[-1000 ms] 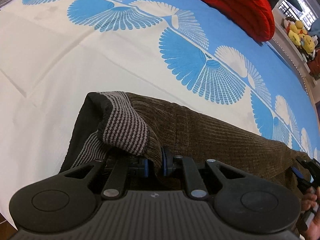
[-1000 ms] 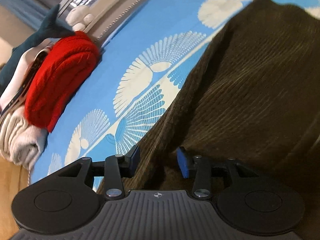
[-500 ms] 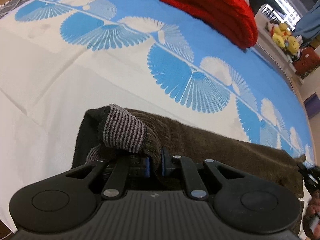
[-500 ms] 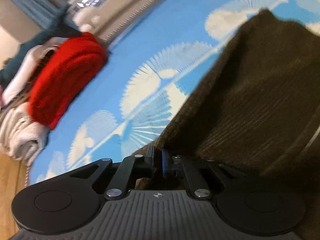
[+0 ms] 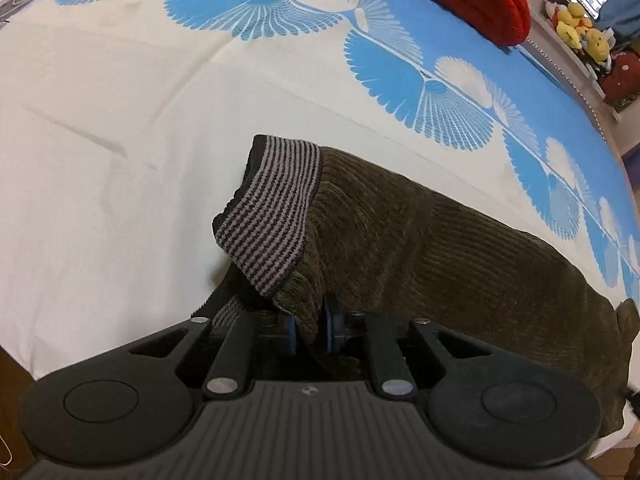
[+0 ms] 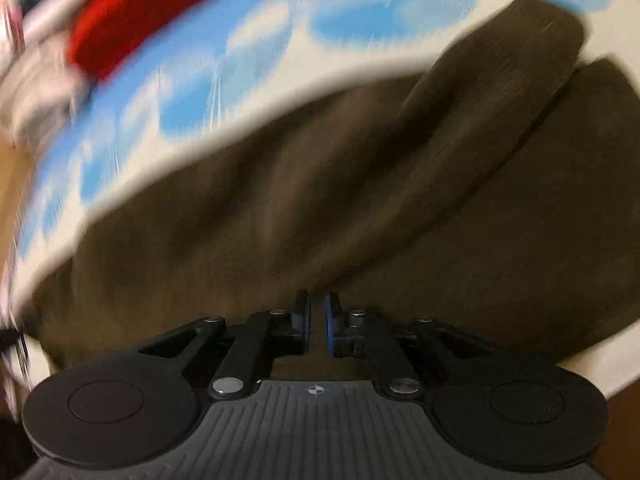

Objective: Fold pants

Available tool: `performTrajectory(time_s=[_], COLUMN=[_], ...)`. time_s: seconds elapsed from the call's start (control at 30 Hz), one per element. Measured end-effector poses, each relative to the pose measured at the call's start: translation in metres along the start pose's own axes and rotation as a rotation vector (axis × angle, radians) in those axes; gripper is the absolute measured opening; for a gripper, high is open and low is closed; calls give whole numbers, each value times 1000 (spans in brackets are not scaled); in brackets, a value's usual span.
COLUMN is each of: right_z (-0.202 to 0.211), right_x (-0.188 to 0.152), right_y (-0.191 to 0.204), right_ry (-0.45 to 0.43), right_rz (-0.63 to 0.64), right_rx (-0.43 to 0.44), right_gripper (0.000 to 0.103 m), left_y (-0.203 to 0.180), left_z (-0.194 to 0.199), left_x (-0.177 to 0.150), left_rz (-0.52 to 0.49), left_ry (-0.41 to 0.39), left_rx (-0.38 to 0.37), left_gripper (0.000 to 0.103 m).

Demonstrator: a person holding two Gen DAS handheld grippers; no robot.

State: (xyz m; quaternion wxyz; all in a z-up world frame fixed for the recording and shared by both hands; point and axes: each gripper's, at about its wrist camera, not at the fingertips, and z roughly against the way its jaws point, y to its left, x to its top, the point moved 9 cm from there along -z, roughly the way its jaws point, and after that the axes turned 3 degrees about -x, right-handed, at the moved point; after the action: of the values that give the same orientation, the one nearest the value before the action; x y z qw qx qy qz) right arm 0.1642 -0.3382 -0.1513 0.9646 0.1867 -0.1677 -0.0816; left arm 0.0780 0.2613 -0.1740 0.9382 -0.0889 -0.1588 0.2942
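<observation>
Your left gripper (image 5: pixel 311 330) is clamped on the waist end of the pants (image 5: pixel 420 248), brown corduroy pinched between its pads just ahead of you; it held the same bite a second ago. The striped waistband (image 5: pixel 272 216) has flipped up and now stands ahead and to the left of the jaws over the cream part of the bedspread (image 5: pixel 120 152). The cloth runs off to that gripper's right.

Your right gripper (image 6: pixel 317 322) was agape around the far edge a second ago; its jaws have closed onto the fabric, which now sweeps across its blurred view. Both ends seem held, so the fold-over is likely under way.
</observation>
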Motion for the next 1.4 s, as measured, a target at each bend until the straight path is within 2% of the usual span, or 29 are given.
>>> performTrajectory(time_s=[0.07,0.13,0.27,0.37,0.4,0.5,0.67,0.8,0.87,0.9,0.93,1.0,1.07,1.17,1.27,1.33,1.4], right_z=[15,25,24,14,7,-14,-43,-50,-50,-48,-45,-27,-1,43,89,105,106], right_x=[27,44,62,73,75,81,91,96,102,104,109,117,122,121,105,84,55], right_y=[-35,-77,-134,-158,-161,-172,-168,-171,-169,-167,-164,-152,-140,-132,-137,-150,-174], right_ry=[-141,-242,-336,-368,-369,-336,-321,-335,-344,-348,-359,-401,-452,-535,-607,-589,-478], right_rz=[-136,-311,-551,-628,-640,-655,-689,-707,-706,-708,-705,-672,-602,-548,-515,-523,-567], right_rx=[-38,-83,-98,-111,-113,-113,-73,-70,-61,-46,-36,4,-10,-18,-50,-136,-259], right_gripper=[13,19,24,32,35,37,45,44,27,10,10,9,9,8,7,7,7], left_y=[2,2,-2,1,1,1,0,2,2,2,1,-1,-5,-12,-16,-13,-6], left_z=[-4,-7,-11,-18,-19,-25,-28,-30,-29,-29,-27,-23,-14,5,27,37,38], left_x=[3,4,10,13,13,15,16,16,16,16,17,18,20,20,12,3,-6], left_rz=[30,73,107,133,138,134,119,130,131,126,119,108,99,76,35,4,-8], left_ry=[8,13,3,15,22,31,40,47,48,45,39,23,-8,-61,-88,-75,-29], left_rx=[-5,-14,-7,12,15,25,30,22,21,21,21,15,-4,-54,-99,-96,-81], left_gripper=[26,30,34,34,34,34,34,34,33,32,29,22,17,14,14,14,14])
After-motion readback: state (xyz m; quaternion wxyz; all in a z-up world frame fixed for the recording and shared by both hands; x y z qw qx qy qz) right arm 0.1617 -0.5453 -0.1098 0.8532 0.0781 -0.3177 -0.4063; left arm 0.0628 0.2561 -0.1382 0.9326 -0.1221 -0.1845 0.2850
